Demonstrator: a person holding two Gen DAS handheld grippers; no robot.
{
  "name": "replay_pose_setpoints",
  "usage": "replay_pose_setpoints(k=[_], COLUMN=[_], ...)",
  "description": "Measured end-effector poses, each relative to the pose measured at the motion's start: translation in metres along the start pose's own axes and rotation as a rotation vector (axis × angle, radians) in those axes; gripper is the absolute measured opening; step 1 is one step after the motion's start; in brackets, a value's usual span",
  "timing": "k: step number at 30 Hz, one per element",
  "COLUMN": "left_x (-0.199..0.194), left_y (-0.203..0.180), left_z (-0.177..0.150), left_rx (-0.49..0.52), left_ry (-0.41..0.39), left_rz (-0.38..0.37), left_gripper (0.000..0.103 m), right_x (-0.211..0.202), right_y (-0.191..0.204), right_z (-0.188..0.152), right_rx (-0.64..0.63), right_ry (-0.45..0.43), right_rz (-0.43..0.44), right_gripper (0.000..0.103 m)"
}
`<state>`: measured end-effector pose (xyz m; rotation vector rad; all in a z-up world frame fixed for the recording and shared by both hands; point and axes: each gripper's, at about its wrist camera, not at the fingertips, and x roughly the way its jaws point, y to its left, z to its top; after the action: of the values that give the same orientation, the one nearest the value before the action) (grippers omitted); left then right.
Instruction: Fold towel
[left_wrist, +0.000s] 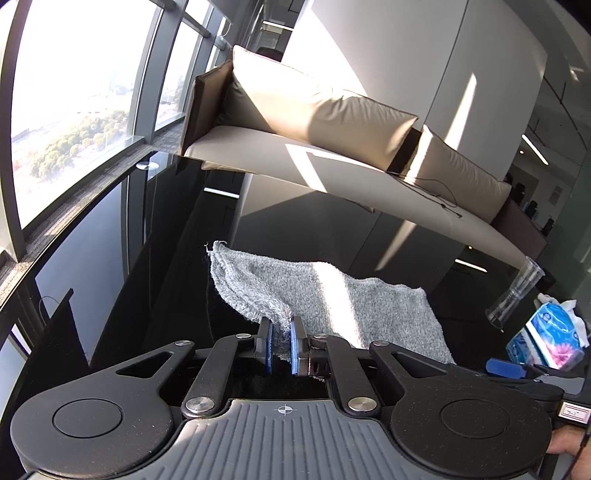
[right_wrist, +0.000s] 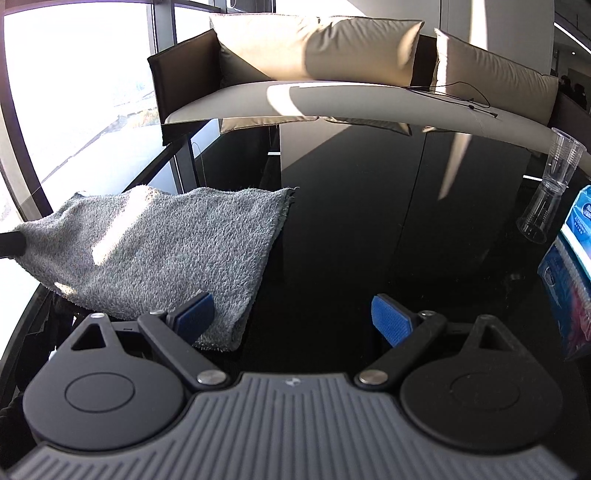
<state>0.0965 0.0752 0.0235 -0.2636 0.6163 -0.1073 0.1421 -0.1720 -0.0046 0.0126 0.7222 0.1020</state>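
Your left gripper (left_wrist: 282, 345) has its jaws clamped on a lifted edge of the towel (left_wrist: 332, 299), your right gripper (right_wrist: 295, 319) gapes empty with the towel's near corner by its left jaw, so pinch that corner next.

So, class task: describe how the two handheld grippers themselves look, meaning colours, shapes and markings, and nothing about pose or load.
Both look alike. The left gripper and right gripper have matte black linkage arms with silver round pivots, blue textured pads, two black round discs, and a grey ribbed base with a small crosshair mark. No sleeve shows.
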Motion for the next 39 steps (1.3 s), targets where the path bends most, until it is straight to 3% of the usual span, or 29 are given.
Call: replay_pose_setpoints(k=[9,17,31,39], left_x=[0.004,0.019,0.024,0.026], left_y=[-0.028,-0.056,-0.071,-0.074], left_z=[0.003,-0.005,-0.014,-0.011], left_rx=[0.044,0.072,0.122,0.128], left_ry=[-0.069,-0.061,-0.044,-0.056], left_rz=[-0.087,-0.183,-0.248,-0.275], left_gripper=[0.008,0.008,0.008,0.008], right_x=[0.000,0.000,0.000,-0.003], right_y=[-0.001,0.000,-0.020,-0.018], right_z=[0.001,-0.002,0.004,0.002], right_rx=[-0.001,-0.003,0.068,0.009], right_ry=[0.000,0.001,0.016,0.020], right_rz=[0.001,0.005,-0.016,-0.032], right_gripper=[0.094,0.094,0.094,0.094])
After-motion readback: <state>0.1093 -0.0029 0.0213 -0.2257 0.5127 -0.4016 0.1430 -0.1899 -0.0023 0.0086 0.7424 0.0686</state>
